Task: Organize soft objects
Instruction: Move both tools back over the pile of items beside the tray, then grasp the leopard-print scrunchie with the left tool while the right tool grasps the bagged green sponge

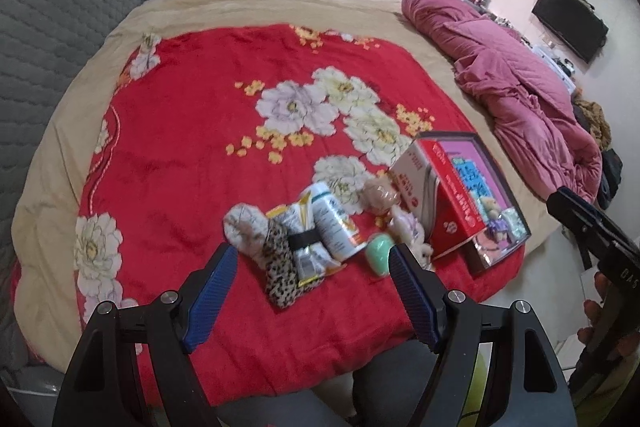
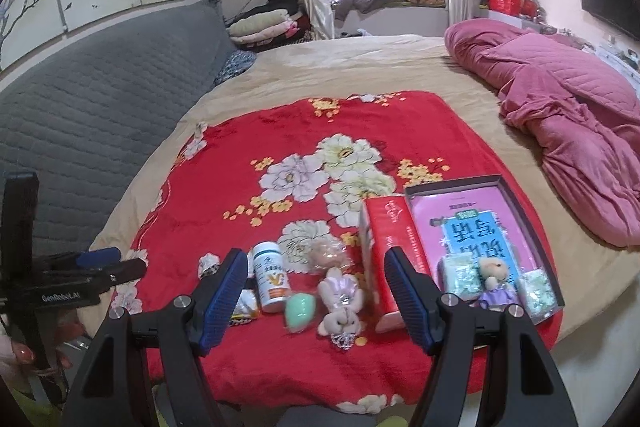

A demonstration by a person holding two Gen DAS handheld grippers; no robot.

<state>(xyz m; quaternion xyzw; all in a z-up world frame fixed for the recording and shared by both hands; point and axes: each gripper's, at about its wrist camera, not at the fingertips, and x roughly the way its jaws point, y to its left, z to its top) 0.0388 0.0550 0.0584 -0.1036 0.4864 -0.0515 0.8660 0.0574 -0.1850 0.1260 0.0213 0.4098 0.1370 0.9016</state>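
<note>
On the red floral blanket (image 2: 280,131) lie a small plush bear in a lilac dress (image 2: 342,301), a mint-green soft egg (image 2: 301,311), a beige soft ball (image 2: 328,255), a white bottle (image 2: 271,277) and a leopard-print pouch (image 1: 280,267). A shallow open box (image 2: 532,223) holds another little bear (image 2: 495,277) and pale green packets (image 2: 460,277). A red carton (image 2: 390,239) stands beside it. My left gripper (image 1: 312,291) is open and empty above the pouch and bottle. My right gripper (image 2: 316,297) is open and empty, above the egg and the bear.
A crumpled pink quilt (image 2: 568,115) lies on the bed's right side. A grey quilted headboard (image 2: 92,103) runs along the left. Folded bedding (image 2: 264,25) is stacked at the far corner. The bed's front edge is just below the grippers.
</note>
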